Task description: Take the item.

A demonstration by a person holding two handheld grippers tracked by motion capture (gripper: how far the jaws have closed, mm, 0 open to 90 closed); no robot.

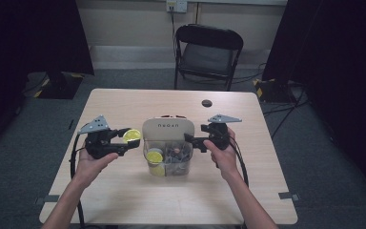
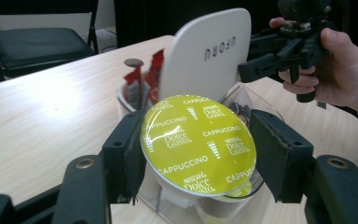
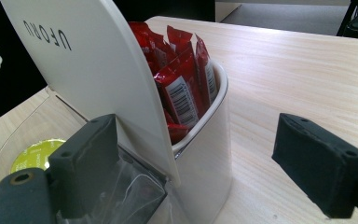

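A yellow-green Cappuccino capsule point(image 2: 198, 144) is clamped by its sides in my left gripper point(image 2: 198, 156), foil lid toward the camera. In the high view this capsule point(image 1: 132, 135) hangs just left of the clear capsule box point(image 1: 169, 160), above the table. The box's white lid point(image 1: 167, 128) stands raised. My right gripper point(image 1: 196, 141) is at the lid's right edge with its jaws wide apart. In the right gripper view one jaw rests against the lid point(image 3: 88, 60) and the other stands free over the table. Another yellow capsule point(image 3: 35, 154) lies inside the box.
Red sachets point(image 3: 182, 88) stand packed in the white rear compartment behind the lid. Several capsules point(image 1: 155, 156) lie in the clear front part. The wooden table point(image 1: 124, 105) has a dark round hole point(image 1: 207, 103) at the back. A black folding chair point(image 1: 208, 50) stands beyond it.
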